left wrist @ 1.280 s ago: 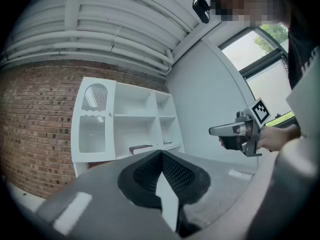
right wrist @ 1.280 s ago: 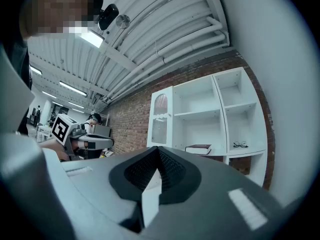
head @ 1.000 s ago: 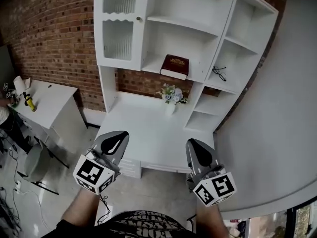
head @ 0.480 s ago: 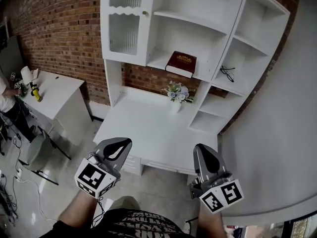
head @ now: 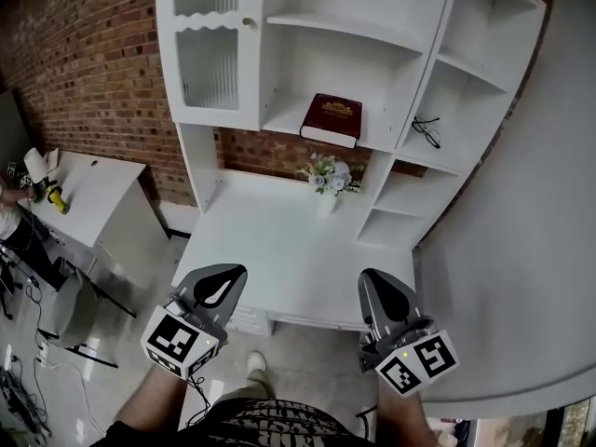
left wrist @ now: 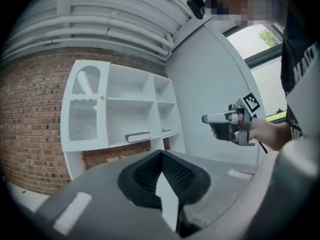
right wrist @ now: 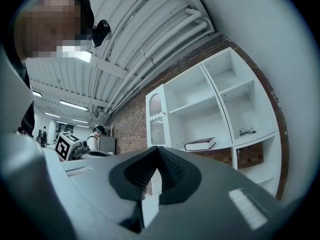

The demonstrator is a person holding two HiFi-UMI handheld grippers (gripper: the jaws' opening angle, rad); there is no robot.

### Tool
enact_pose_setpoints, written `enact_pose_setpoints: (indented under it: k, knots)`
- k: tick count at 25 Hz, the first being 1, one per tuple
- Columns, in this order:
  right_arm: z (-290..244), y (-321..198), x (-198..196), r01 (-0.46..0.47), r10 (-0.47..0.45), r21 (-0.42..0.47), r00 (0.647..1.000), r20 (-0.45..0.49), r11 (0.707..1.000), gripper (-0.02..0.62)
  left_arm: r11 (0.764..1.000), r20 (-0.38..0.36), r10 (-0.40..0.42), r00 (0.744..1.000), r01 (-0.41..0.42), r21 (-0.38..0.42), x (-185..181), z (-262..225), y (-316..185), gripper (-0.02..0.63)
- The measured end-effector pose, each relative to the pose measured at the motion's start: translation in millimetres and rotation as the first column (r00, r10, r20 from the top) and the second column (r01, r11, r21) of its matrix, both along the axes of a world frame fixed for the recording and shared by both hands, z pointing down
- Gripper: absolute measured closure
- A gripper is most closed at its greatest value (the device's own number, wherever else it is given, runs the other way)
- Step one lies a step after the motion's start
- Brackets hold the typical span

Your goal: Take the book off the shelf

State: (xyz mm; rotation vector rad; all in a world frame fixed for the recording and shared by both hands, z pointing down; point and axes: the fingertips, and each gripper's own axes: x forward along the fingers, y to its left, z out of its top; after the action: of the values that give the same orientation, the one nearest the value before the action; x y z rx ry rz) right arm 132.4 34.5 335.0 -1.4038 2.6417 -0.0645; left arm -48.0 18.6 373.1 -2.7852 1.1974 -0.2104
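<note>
Maroon book [head: 331,119] sits untouched on shelf [head: 282,119]. Left gripper [head: 223,273] and right gripper [head: 375,277] fingers [head: 197,291] closed, empty. Next: approach, open fingers.

The shelf unit [head: 312,28] and its desk top [head: 279,250] are smooth white board with a soft satin sheen. The cabinet door [head: 207,68] holds ribbed, cloudy glass. The brick wall [head: 93,73] is rough, matt red with pale mortar. The book [head: 331,119] has a dark red, slightly glossy cover with gilt print and pale paper edges. The left gripper [head: 220,279] and right gripper [head: 380,291] have matt grey plastic shells around black, finely ribbed pads [left wrist: 175,174]; their marker cubes [head: 179,343] are flat matt black and white. The curved wall [head: 521,250] is smooth and matt. The floor [head: 307,361] is pale, faintly reflective tile.
</note>
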Motion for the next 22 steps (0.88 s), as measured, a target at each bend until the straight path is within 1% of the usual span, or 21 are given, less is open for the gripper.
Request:
enact_pose_setpoints:
  k: [2, 4, 8, 11, 14, 17, 22]
  knots:
    - [-5, -14, -6, 0.004, -0.003, 0.008, 1.000, -0.007, 1.000, 0.572, 1.000, -0.008, 0.003, 1.000, -0.003, -0.003, -1, -3, -18, 0.606]
    - [-10, -29, -10, 0.005, -0.004, 0.013, 1.000, -0.020, 1.000, 0.571, 1.000, -0.023, 0.008, 1.000, -0.008, 0.013, -2, -9, -38, 0.606]
    - [-19, -61, -13, -0.020, 0.021, 0.026, 0.999, -0.029, 0.999, 0.571, 0.999, -0.032, 0.031, 0.999, -0.030, 0.034, -3, -17, -77, 0.606]
    - [-18, -82, -15, -0.036, 0.036, 0.018, 0.999, -0.021, 0.999, 0.571, 0.998, -0.031, 0.046, 0.998, -0.045, 0.033, -4, -18, -97, 0.606]
    - [-14, -102, -19, -0.049, 0.049, -0.002, 0.998, -0.030, 0.999, 0.572, 0.997, -0.041, 0.064, 0.997, -0.062, 0.048, -4, -15, -117, 0.606]
    - [-8, -121, -21, -0.064, 0.063, -0.025, 0.997, -0.042, 0.998, 0.572, 0.996, -0.020, 0.089, 0.996, -0.088, 0.023, 2, -4, -133, 0.606]
    - [-9, -147, -30, -0.085, 0.083, -0.039, 0.995, -0.049, 0.996, 0.572, 0.995, -0.027, 0.099, 0.995, -0.099, 0.010, -2, 2, -164, 0.606]
